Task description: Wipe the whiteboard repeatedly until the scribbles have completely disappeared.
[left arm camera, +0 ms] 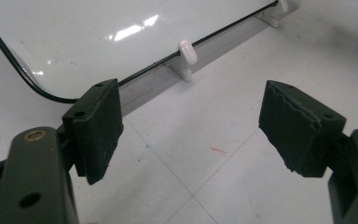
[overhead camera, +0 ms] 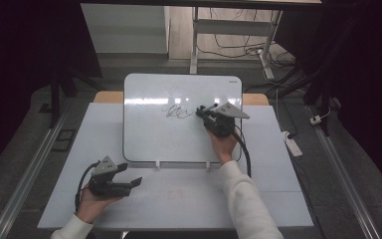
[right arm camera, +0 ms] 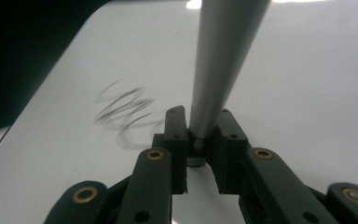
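- Currently the right gripper [overhead camera: 205, 111] clamps a grey marker [right arm camera: 223, 60] beside the scribble [overhead camera: 177, 112]; the slim barrel could twist loose
- left gripper [overhead camera: 132, 175] gapes empty; whiteboard [overhead camera: 144, 139] unsteadied, may shift

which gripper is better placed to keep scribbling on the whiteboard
The right. The right gripper is shut on the marker beside the scribble on the whiteboard. The left gripper sits open over the table, holding nothing.
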{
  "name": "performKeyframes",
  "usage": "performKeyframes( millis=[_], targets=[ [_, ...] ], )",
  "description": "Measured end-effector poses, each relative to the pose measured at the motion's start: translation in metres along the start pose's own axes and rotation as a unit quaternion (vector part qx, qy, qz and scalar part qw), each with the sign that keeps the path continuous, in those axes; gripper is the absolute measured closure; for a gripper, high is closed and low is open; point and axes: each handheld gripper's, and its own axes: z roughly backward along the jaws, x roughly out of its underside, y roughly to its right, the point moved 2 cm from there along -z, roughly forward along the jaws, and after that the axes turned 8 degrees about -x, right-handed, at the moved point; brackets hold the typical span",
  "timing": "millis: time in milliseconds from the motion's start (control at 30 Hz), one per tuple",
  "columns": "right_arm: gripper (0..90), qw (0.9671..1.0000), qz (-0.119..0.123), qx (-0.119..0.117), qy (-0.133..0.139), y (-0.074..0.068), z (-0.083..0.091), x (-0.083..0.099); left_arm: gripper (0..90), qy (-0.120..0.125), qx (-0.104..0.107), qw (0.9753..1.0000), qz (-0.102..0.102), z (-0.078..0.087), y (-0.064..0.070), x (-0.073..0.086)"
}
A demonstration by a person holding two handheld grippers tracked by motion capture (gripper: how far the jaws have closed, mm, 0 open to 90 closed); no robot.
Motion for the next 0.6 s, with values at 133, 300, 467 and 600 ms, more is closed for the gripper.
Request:
performKeyframes(
  millis=[133, 300, 467, 600],
  targets=[
    [77.9, 0.9988, 0.022, -0.037, -0.023, -0.020, -0.014, 0.006, 22.3, -0.004, 0.000, 1.0000, -0.001, -0.003, -0.001, 0.000],
    [78.0, 0.9999, 0.009, -0.010, -0.006, -0.011, -0.014, -0.003, 22.4, 0.000, 0.000, 1.0000, -0.001, 0.000, 0.000, 0.000],
    [78.0, 0.9979, 0.028, -0.046, -0.036, -0.026, -0.022, 0.004, 22.3, -0.002, 0.000, 1.0000, 0.000, -0.002, -0.002, 0.000],
    [78.0, 0.9997, 0.000, -0.022, -0.009, -0.014, -0.016, 0.000, 22.3, 0.001, 0.000, 1.0000, -0.002, 0.000, 0.000, 0.000]
  ],
)
